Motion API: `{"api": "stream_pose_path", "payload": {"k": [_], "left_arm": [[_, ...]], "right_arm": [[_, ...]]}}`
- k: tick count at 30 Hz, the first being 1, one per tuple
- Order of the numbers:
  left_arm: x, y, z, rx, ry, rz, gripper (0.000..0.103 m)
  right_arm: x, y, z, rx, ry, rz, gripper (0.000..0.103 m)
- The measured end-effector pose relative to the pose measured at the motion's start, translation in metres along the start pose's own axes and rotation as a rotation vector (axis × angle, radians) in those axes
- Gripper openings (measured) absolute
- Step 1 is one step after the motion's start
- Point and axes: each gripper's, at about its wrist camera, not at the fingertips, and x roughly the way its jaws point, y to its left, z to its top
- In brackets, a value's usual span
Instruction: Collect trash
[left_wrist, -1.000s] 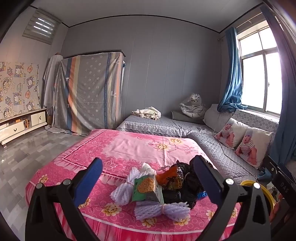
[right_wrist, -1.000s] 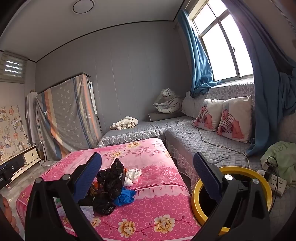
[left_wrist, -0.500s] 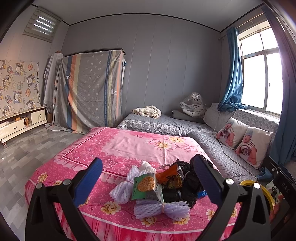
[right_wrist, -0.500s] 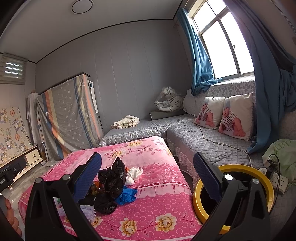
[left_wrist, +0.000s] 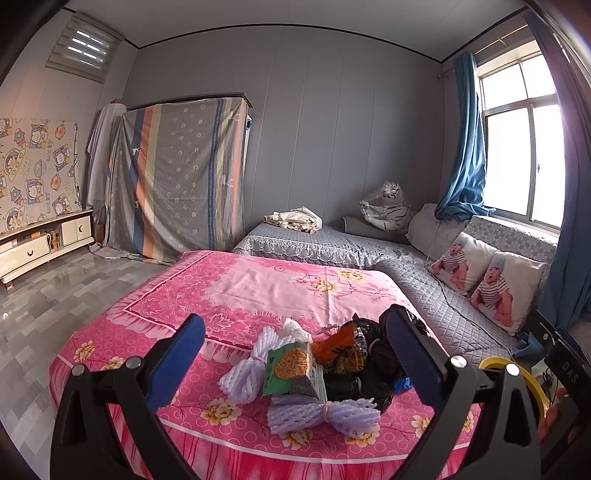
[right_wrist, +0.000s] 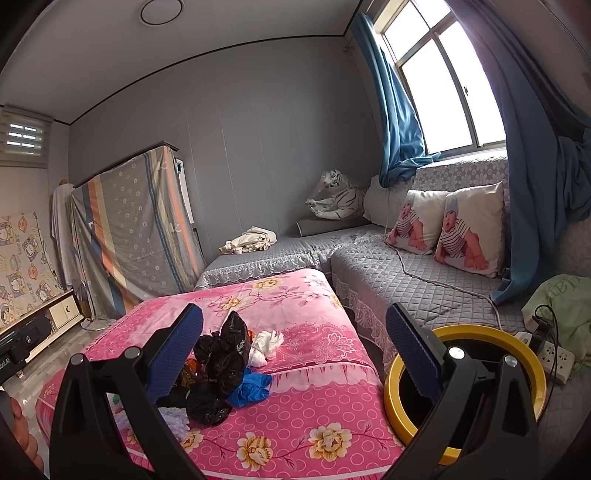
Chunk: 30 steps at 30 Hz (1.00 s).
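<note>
Left wrist view: my left gripper (left_wrist: 295, 358) had its fingers (left_wrist: 177, 360) spread wide and held nothing; it hung short of the trash pile.
Right wrist view: my right gripper (right_wrist: 293, 354) was likewise agape and empty, with the yellow-rimmed bin (right_wrist: 524, 343) just beyond its right finger.
Nearest trash: a tied lilac foam net (left_wrist: 321, 411) lay at the pink bed's (left_wrist: 258, 284) near edge, touching the green snack packet (left_wrist: 293, 371) above it.
Middle of pile: a second foam net (left_wrist: 245, 369) sat left of the packet; an orange wrapper (left_wrist: 334, 343) and crumpled black bags (right_wrist: 221, 362) sat right of it.
Far side of pile: a blue scrap (right_wrist: 251, 386) and white tissue (right_wrist: 266, 343) lay beside the bags.
Bin position: it stood off the bed's right corner, near the grey sofa (right_wrist: 424, 273).
Step in hand, as I judged it: approaching for a first pick.
Doing it well: I reckoned the near foam net was the clean target, taken at its tied waist, fingers straddling it crosswise.
Care: foam squashes and springs, so a firm close was wanted; a low scoop risked snagging the bedcover.
Hand-off: the right gripper was better placed for the bags and the bin.
</note>
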Motion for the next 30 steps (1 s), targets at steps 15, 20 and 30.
{"api": "stream_pose_path", "payload": {"k": [15,20,30], "left_arm": [[0.0005,-0.0001,-0.0005,0.0,0.001,0.0,0.095],[0.0005,-0.0001,-0.0006,0.0,0.0,0.001,0.095],[0.0011,-0.0009,-0.003,0.0,0.003,-0.002,0.095]], "right_arm": [[0.0008,-0.0003,-0.0018,0.0,0.009,-0.002,0.095],[0.0005,-0.0006,-0.0018,0.001,0.011,-0.003,0.095],[0.001,-0.0007,-0.0017,-0.003,0.012,-0.006,0.095]]}}
